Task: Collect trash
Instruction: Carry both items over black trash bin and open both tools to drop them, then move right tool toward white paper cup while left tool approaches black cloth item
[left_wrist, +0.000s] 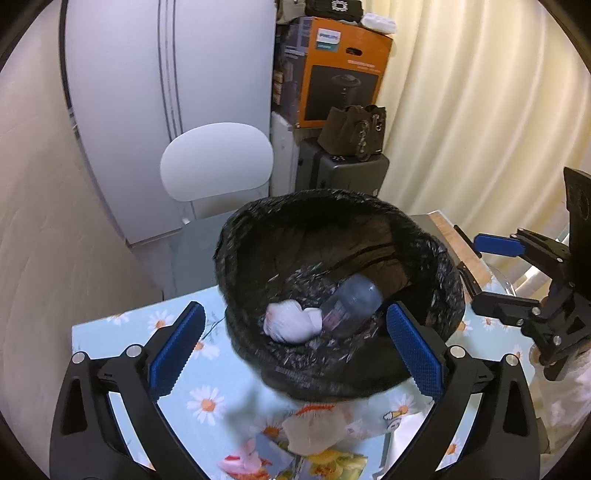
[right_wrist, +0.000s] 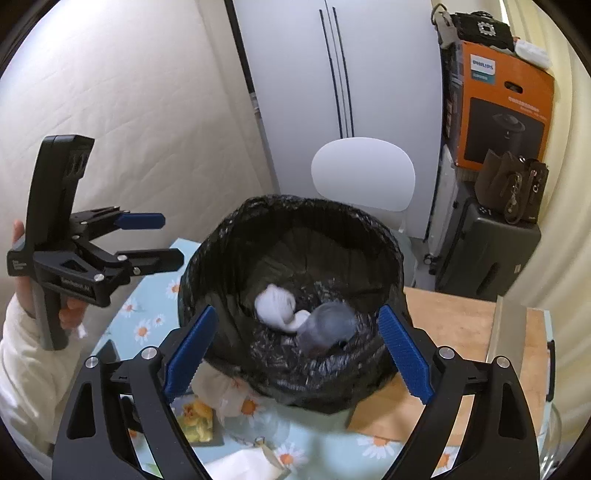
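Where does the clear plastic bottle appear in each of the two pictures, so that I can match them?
Left wrist view: the plastic bottle lies inside the black bin bag, right of centre, just right of the white crumpled tissue.
Right wrist view: the plastic bottle lies low in the black bin bag, near the picture's centre, again right of the white crumpled tissue.
Shared landmark: the orange box behind.

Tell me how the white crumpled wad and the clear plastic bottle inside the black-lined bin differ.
The white crumpled wad is opaque, soft and shapeless; the clear plastic bottle is see-through and keeps a rigid cylinder shape. The wad is the smaller, compact lump, while the bottle is longer and lies tilted on its side. In the left wrist view the wad sits left of the bottle. Both rest touching at the bottom of the black-lined bin.
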